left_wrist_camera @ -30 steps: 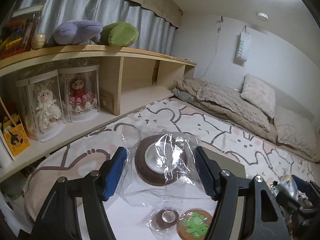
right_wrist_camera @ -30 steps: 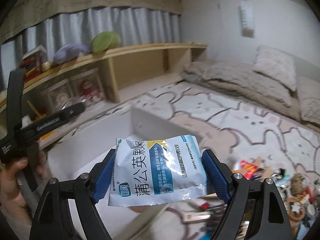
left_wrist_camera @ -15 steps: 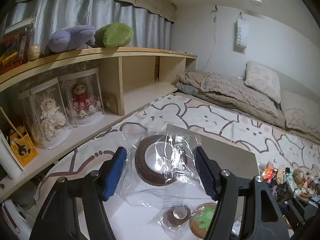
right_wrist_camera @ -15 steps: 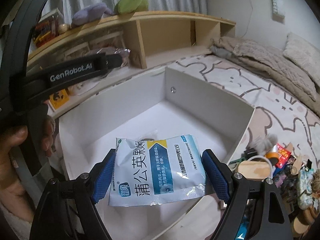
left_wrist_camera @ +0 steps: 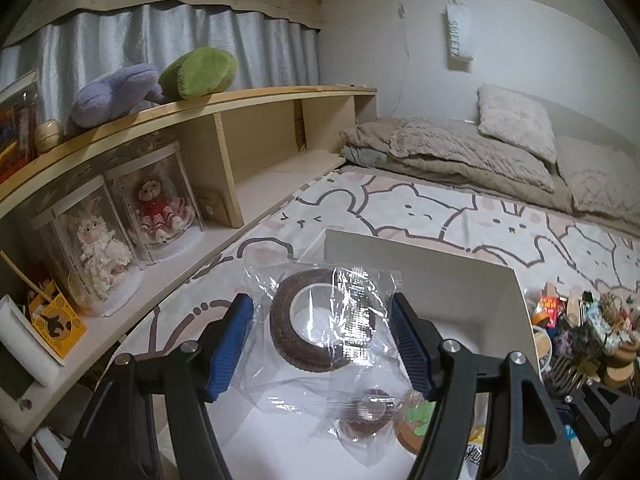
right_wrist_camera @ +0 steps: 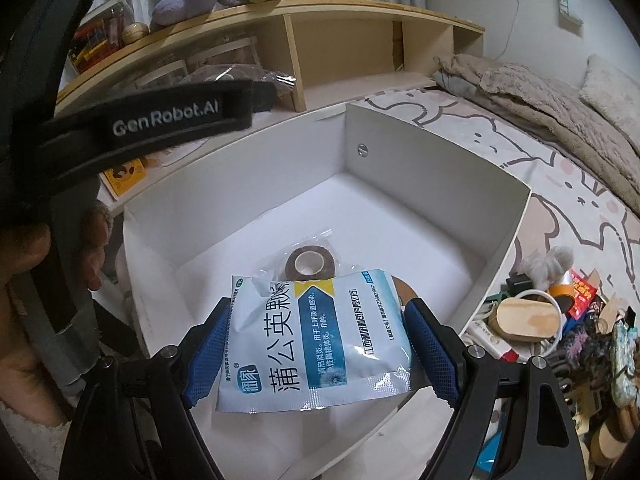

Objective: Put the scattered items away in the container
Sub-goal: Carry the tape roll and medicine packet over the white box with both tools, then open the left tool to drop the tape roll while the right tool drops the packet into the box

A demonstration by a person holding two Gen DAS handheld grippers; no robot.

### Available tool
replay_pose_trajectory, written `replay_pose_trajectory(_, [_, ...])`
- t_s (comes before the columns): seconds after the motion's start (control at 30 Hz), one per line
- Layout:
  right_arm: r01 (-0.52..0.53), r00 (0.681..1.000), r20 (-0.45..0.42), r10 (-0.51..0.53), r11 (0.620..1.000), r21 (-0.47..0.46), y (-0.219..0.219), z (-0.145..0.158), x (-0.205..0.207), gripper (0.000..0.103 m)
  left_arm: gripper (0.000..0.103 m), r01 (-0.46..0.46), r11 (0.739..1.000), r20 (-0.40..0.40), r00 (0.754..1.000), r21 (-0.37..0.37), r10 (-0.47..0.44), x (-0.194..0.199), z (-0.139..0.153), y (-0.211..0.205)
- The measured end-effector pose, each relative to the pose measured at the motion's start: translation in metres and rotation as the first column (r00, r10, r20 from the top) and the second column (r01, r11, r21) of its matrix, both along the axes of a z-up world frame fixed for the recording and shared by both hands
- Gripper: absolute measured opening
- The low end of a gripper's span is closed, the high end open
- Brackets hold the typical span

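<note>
Left gripper [left_wrist_camera: 322,350] jaws clamped on bagged tape roll [left_wrist_camera: 316,320], right gripper [right_wrist_camera: 316,354] jaws on medicine sachet [right_wrist_camera: 316,344], both over white box [right_wrist_camera: 436,168]

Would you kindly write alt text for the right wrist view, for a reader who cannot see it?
The right gripper holds a blue and white medicine sachet above an open white box that already contains a bagged brown tape roll. Small cluttered items lie on the patterned rug to the right, and a wooden shelf runs behind.
</note>
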State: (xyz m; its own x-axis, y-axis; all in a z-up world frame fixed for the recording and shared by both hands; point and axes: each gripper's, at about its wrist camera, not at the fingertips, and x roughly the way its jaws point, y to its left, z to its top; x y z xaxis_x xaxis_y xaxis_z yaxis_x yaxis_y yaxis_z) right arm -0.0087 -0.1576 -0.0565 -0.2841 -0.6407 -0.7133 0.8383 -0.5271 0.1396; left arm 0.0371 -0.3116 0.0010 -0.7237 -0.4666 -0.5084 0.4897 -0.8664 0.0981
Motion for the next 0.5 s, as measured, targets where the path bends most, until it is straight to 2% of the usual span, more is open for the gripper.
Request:
replay_pose_trajectory(0.17, [-0.009, 0.999, 0.036, 0.010, 1.000, -0.017, 0.0027, 0.0007, 0.0041, 0.086, 0.069, 0.021, 1.000, 0.002, 1.000, -0.003, -0.021, 0.0016, 0.0017, 0.0031])
replay_pose_trajectory(0.2, [-0.010, 0.999, 0.043, 0.011, 1.000, -0.020, 0.0033, 0.0004, 0.0051, 0.089, 0.069, 0.024, 1.000, 0.004, 1.000, -0.003, -0.024, 0.0022, 0.0023, 0.0031])
replay_pose_trajectory(0.23, [-0.009, 0.999, 0.050, 0.010, 1.000, -0.023, 0.0037, -0.0002, 0.0059, 0.097, 0.069, 0.026, 1.000, 0.007, 1.000, -0.003, -0.026, 0.0028, 0.0026, 0.0031])
replay_pose_trajectory(0.27, [-0.009, 0.999, 0.053, 0.011, 0.999, -0.033, 0.0044, 0.0000, 0.0068, 0.099, 0.069, 0.026, 1.000, 0.012, 1.000, -0.004, -0.026, 0.0031, 0.0024, 0.0030])
replay_pose_trajectory(0.5, [0.006, 0.999, 0.050, -0.003, 0.999, -0.051, 0.0097, 0.0026, 0.0080, 0.099, 0.069, 0.037, 0.999, 0.055, 0.998, -0.019, -0.036, 0.0020, -0.0029, 0.0062])
